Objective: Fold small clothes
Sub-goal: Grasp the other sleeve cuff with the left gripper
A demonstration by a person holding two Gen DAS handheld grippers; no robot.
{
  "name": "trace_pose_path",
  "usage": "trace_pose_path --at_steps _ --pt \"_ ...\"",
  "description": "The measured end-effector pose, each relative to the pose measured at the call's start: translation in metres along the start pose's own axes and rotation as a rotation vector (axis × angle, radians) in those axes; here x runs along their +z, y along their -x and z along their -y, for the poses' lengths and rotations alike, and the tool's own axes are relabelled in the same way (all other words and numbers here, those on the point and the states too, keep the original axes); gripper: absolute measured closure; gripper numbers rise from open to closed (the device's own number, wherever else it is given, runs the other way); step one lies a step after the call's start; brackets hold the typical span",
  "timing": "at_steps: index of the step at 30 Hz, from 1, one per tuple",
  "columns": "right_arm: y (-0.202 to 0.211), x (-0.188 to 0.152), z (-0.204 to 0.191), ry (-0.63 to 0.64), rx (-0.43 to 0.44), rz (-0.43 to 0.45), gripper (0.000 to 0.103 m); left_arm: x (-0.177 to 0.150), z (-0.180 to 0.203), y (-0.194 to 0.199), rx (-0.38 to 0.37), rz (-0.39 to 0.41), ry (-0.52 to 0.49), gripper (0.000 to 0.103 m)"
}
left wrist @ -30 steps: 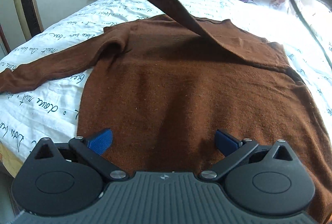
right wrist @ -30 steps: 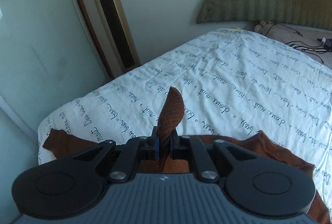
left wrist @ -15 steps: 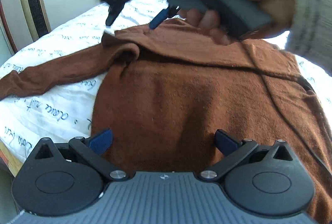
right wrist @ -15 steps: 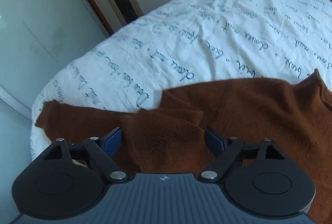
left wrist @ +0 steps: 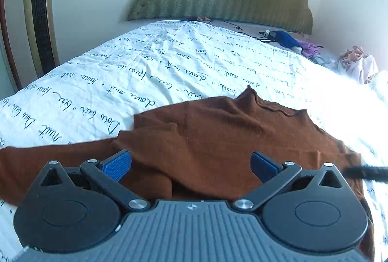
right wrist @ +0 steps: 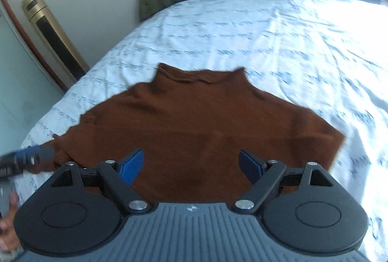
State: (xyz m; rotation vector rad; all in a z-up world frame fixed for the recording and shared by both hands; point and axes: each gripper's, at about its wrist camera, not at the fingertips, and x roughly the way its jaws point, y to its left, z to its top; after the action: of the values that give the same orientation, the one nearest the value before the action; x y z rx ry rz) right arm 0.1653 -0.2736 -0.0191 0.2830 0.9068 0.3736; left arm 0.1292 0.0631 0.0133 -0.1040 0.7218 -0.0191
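Brown sweater (right wrist: 198, 121) is lying flat on the bed (right wrist: 303, 39), one sleeve already folded across. Both the left gripper (left wrist: 191, 165) and right gripper (right wrist: 191, 163) are hanging open, empty. Next, probably: going for the outstretched sleeve (left wrist: 48, 160).

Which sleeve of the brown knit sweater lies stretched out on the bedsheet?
The sleeve on the gold tower fan side; the other sleeve is folded across the sweater's body.
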Motion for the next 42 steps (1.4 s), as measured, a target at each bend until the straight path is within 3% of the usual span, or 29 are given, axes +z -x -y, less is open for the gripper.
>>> trace_pose_path --at_steps 1,4,8,12,16,19,23,26,29,31,33,36,38,42 --pt "0.004 -0.010 0.015 -0.023 -0.012 -0.005 0.017 0.007 0.005 -0.013 0.005 0.003 -0.002 0.000" --pt "0.009 -0.030 0.051 -0.086 -0.044 -0.016 0.017 0.013 0.013 -0.052 0.139 -0.047 -0.028 0.000" --pt "0.008 -0.039 0.064 -0.059 -0.076 0.000 0.017 -0.003 0.002 -0.095 0.235 -0.149 -0.065 0.000" --pt "0.011 -0.034 0.056 -0.056 -0.086 0.000 0.017 -0.003 0.004 -0.067 0.205 -0.082 -0.064 0.000" --pt "0.017 -0.027 0.041 -0.052 -0.031 0.040 0.017 0.002 0.036 -0.023 0.108 0.060 -0.099 0.000" --pt "0.012 -0.025 0.040 -0.085 -0.017 0.033 0.017 0.003 0.054 -0.033 0.031 -0.020 -0.096 0.000" --pt "0.004 -0.030 0.051 -0.128 -0.023 0.003 0.017 -0.012 0.048 -0.081 0.074 -0.178 -0.073 0.000" --pt "0.000 -0.034 0.058 -0.142 -0.008 -0.008 0.017 -0.024 0.046 -0.084 0.109 -0.126 -0.136 0.000" --pt "0.000 -0.031 0.053 -0.138 -0.024 -0.014 0.016 -0.018 0.036 -0.075 0.067 -0.139 -0.102 0.000" --pt "0.007 -0.029 0.041 -0.122 -0.031 0.031 0.016 -0.014 0.022 -0.053 0.017 -0.104 -0.063 0.000" --pt "0.013 -0.024 0.019 -0.061 0.015 0.069 0.016 -0.013 -0.001 -0.029 0.006 -0.060 -0.008 0.000" --pt "0.012 -0.021 -0.016 0.030 0.030 0.084 0.015 -0.015 -0.058 0.004 -0.031 -0.031 0.113 0.000" --pt "0.005 -0.021 -0.039 0.068 0.067 0.079 0.013 -0.022 -0.115 0.028 -0.075 -0.022 0.265 0.000" --pt "-0.015 -0.027 -0.074 0.082 0.175 0.063 0.013 -0.039 -0.215 0.056 -0.078 -0.072 0.543 0.000"
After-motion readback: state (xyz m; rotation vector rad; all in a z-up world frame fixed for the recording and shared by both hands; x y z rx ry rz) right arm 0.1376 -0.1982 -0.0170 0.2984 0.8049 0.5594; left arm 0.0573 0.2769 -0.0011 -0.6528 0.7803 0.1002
